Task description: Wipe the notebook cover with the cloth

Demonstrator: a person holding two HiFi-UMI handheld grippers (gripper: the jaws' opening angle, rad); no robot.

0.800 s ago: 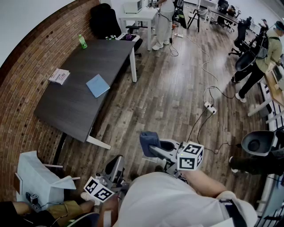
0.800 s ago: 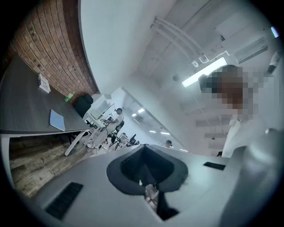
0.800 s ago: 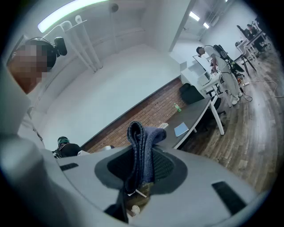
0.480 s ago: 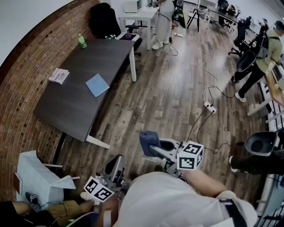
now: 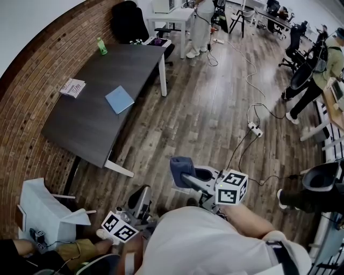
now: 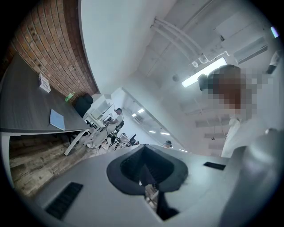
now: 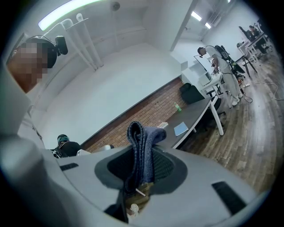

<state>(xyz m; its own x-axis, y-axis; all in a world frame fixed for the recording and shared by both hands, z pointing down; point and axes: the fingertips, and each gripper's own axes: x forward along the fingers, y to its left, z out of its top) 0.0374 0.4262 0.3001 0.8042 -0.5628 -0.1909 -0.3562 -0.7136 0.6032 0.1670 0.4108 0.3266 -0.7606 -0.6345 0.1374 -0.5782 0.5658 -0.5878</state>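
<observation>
A light blue notebook [image 5: 119, 99] lies flat on the dark table [image 5: 91, 123] by the brick wall, well ahead of me across bare wooden floor. It shows small in the left gripper view [image 6: 57, 119] and in the right gripper view [image 7: 180, 129]. My right gripper [image 5: 183, 174] is held near my body and is shut on a folded dark blue cloth [image 5: 181, 166], which sticks up between the jaws [image 7: 143, 146]. My left gripper [image 5: 141, 201] is low at my left, shut, with nothing in it [image 6: 148, 177]. Both are far from the table.
On the table also stand a green bottle [image 5: 100, 46] and a printed booklet [image 5: 72, 87]. A black chair [image 5: 129, 21] and a white desk [image 5: 172, 16] stand beyond it. A power strip with cables [image 5: 252, 129] lies on the floor. A white box [image 5: 45, 215] is at lower left. People stand at the back and right.
The head view has shifted slightly, so the table sits a little higher in it. Both grippers keep the same pose, with the cloth still in the right one.
</observation>
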